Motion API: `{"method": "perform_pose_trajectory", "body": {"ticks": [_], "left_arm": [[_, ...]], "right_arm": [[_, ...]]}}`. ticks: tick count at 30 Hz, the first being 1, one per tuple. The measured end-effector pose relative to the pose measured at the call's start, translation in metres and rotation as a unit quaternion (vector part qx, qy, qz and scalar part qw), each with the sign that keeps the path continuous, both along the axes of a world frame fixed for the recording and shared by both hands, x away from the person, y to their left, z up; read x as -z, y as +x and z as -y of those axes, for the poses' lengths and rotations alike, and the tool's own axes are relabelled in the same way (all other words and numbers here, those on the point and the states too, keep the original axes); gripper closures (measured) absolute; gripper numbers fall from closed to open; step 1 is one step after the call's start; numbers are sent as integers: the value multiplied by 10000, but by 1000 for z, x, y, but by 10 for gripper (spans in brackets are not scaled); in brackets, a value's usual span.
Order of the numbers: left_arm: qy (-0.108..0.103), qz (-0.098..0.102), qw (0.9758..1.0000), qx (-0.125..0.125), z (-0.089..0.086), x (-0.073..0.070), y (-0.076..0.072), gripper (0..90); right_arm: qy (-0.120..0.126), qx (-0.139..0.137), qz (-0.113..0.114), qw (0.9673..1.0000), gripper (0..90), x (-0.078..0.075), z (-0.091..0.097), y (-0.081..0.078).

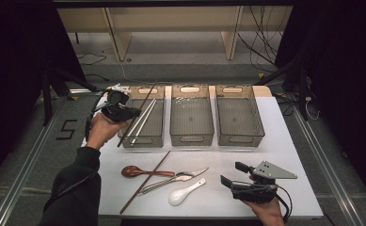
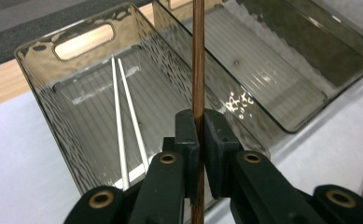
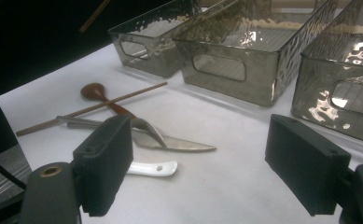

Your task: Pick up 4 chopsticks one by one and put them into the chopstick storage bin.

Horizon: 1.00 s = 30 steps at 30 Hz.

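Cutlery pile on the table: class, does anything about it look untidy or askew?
Yes. The brown chopstick lies slantwise across the wooden spoon, with the knife and white spoon jumbled beside them. Its partner chopstick is clamped in the left gripper over the left bin.

We see three bins (image 1: 191, 117) side by side at the desk's (image 1: 293, 155) back, two chopsticks (image 1: 142, 121) in the left one; cutlery (image 1: 171, 179) lies before them.

High view overlooks table (image 1: 284, 141) (gripper views close).
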State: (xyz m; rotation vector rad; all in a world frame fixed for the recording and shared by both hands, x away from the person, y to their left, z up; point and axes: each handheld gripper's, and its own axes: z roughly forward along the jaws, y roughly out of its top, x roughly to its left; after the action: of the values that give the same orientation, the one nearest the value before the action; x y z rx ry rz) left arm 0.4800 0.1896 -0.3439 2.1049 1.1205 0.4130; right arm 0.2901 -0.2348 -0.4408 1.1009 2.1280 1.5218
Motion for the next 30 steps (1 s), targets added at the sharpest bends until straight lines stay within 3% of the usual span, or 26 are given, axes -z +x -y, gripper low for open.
{"method": "perform_pose_trajectory", "body": {"ticks": [8, 17, 30], "left_arm": [[-113, 72, 9999, -81, 0, -3, 17, 844], [-35, 89, 9998, -170, 2, -2, 38, 844], [-38, 51, 9995, -294, 2, 15, 58, 843]], "right_arm": [[-2, -7, -1, 10000, 238, 0, 0, 0], [10, -8, -7, 10000, 237, 0, 0, 0], [28, -13, -15, 10000, 238, 0, 1, 0]]}}
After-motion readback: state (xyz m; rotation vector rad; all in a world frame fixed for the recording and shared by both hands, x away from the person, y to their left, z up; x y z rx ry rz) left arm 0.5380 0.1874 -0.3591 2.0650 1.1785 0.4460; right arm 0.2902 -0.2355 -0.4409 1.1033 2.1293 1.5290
